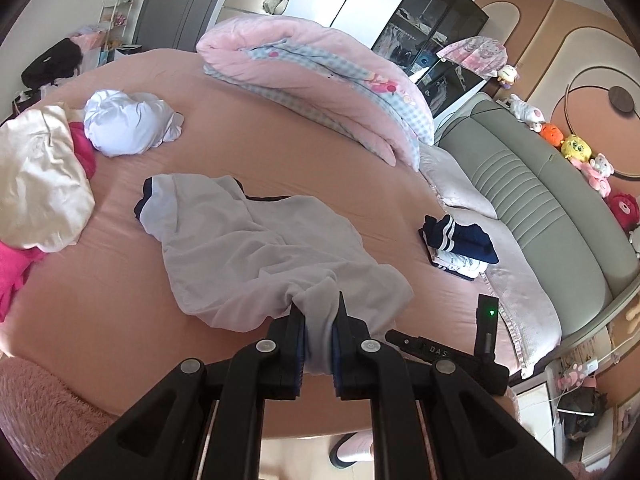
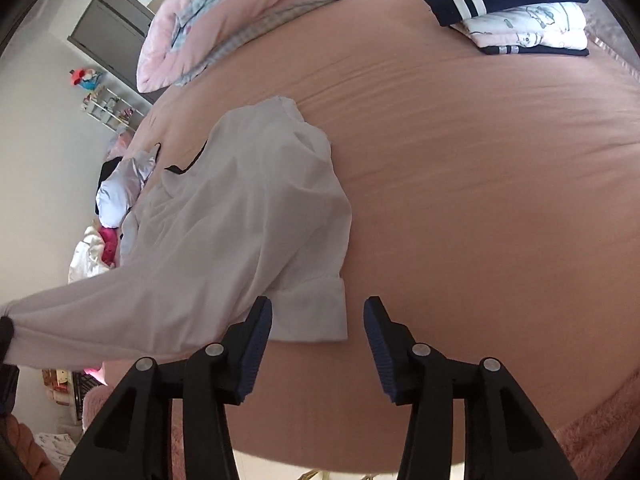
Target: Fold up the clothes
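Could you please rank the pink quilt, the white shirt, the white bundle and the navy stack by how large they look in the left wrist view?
1. pink quilt and white shirt: look alike, and the shirt lies nearer, so unranked
2. white bundle
3. navy stack

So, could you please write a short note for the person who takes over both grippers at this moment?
Left gripper: jaws shut on a bunched edge of the white shirt.
Right gripper: jaws open, holding nothing, just over the shirt's cuff on the pink bed sheet.
Done: a folded stack lies at the far side of the bed.
Left: this shirt is still crumpled, not folded; a white bundle and a cream and magenta pile wait at the far left.
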Demonstrator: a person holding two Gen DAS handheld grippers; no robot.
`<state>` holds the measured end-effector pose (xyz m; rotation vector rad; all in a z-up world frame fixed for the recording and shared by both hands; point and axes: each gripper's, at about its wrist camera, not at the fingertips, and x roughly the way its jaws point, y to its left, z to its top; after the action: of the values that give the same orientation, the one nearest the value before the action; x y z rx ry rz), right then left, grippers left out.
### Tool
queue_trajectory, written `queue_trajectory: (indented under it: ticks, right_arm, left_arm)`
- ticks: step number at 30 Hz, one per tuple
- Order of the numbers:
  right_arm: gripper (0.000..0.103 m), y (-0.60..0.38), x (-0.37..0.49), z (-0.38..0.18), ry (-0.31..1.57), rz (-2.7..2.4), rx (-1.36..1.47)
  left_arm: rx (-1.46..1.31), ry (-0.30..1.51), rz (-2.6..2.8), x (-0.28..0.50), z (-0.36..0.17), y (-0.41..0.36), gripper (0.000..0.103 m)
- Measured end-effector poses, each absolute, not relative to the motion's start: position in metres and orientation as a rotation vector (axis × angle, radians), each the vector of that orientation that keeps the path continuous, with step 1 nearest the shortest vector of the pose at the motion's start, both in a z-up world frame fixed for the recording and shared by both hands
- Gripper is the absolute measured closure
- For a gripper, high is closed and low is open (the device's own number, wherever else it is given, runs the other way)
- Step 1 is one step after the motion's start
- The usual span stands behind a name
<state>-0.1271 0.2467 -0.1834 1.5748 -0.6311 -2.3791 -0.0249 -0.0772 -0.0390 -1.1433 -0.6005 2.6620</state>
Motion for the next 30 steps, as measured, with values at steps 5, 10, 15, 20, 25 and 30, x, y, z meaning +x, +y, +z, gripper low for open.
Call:
queue_trajectory:
  ticks: [5, 10, 15, 20, 25, 30]
  right_arm:
    - [0.092, 0.22, -0.137, -0.196, -0.44, -2.314, 1.618]
    - [0.093, 0.216, -0.123, -0.171, -0.587, -2.187, 1.493]
    - [0.093, 0.244, -0.102, -0.087, -0.647, -2.322, 1.184]
    - [0.093, 0.269, -0.077, -0.015, -0.65, -2.421, 0.928]
    - [0.093, 0.295, -0.041, 0.021, -0.761, -2.449, 0.756]
    - [0.093, 0.307, -0.017, 0.075, -0.758, -2.488, 0.575]
  left_arm:
    - [-1.189, -0.607, 2.653, -0.028, -0.049, -0.079, 0.094]
    - [-1.184, -0.616, 2.661, -0.025, -0.046, -0.085, 0.094]
    - [-0.982, -0.452, 2.672, -0.003, 0.008, -0.073, 0.094]
    - [-0.897, -0.498, 2.667, 0.002, 0.029, -0.071, 0.094]
    - [-0.868, -0.533, 2.635, 0.017, 0.034, -0.072, 0.094]
    - [-0.713, -0.569, 2.608, 0.032, 0.069, -0.078, 0.094]
